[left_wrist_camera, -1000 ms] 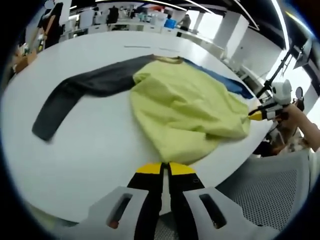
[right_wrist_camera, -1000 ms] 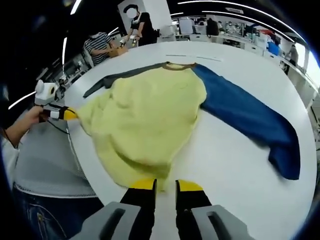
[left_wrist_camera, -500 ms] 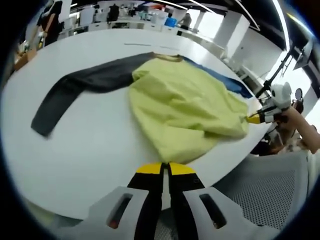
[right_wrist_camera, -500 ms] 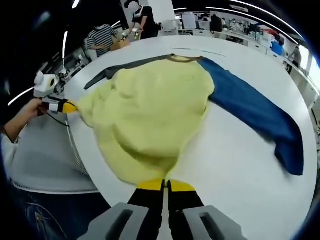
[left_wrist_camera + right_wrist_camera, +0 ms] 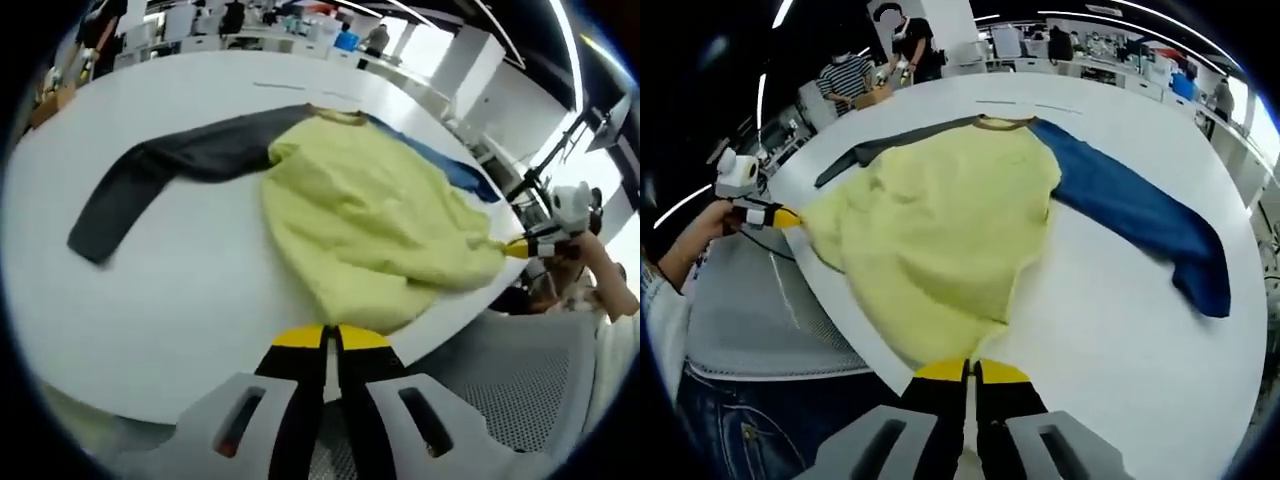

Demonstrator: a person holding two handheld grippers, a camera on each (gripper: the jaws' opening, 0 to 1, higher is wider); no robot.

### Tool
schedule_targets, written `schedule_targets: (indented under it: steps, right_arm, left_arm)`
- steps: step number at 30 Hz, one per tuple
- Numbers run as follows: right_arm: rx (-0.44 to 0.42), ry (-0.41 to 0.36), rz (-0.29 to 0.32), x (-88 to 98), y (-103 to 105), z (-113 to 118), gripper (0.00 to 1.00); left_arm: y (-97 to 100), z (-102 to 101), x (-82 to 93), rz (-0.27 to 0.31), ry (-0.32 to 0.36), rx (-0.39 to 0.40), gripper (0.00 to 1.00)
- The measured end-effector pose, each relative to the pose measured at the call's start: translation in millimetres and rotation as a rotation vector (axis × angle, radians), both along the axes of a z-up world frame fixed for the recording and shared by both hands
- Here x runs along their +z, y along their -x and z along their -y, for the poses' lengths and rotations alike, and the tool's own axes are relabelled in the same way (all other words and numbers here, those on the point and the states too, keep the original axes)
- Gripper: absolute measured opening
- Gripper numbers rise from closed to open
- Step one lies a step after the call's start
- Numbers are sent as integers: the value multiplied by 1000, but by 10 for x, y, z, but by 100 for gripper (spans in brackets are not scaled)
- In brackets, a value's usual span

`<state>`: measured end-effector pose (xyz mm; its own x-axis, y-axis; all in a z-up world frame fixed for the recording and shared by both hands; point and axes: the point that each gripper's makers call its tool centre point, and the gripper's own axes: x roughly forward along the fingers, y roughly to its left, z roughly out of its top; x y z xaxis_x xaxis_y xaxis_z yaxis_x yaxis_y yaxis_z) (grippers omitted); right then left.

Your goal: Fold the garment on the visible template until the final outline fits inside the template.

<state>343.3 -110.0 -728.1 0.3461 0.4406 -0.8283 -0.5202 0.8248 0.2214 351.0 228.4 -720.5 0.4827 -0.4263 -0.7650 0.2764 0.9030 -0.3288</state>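
Both claws [image 5: 329, 338] [image 5: 970, 371] on garment [image 5: 370, 225] hem.

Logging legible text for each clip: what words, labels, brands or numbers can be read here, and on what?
None can be read.
Garment: plain yellow body, one grey and one blue sleeve, no print or label showing.
Table: bare white, no markings legible.
Grippers: yellow and black, no lettering.
Background room: too small and blurred to read.

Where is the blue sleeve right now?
In the right gripper view the blue sleeve lies flat on the white table, stretching right from the yellow shirt body, opposite the dark grey sleeve.
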Motion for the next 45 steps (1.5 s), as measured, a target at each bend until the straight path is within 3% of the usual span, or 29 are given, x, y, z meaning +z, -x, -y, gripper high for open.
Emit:
schedule_targets:
  steps: [5, 9, 19, 30, 41, 45]
  right_arm:
    - [17, 13, -13, 10, 107, -38, 0]
    - [-20, -12, -46, -31, 174, -55, 0]
    - [-53, 14, -86, -194, 297, -7, 0]
    - [-39, 33, -103, -295, 354, 6, 0]
    - [-43, 12, -91, -277, 328, -4, 0]
    - [-75, -22, -74, -217, 268, -7, 12]
  left_arm:
    - [19, -99, 20, -15, -6, 15, 0]
    - [74, -135, 2, -37, -9, 19, 0]
    - [289, -141, -165, -128, -57, 8, 0]
    - [339, -172, -279, -139, -141, -22, 0]
    - [330, -168, -294, -125, -142, -17, 1]
    - [326, -158, -271, -120, -123, -5, 9]
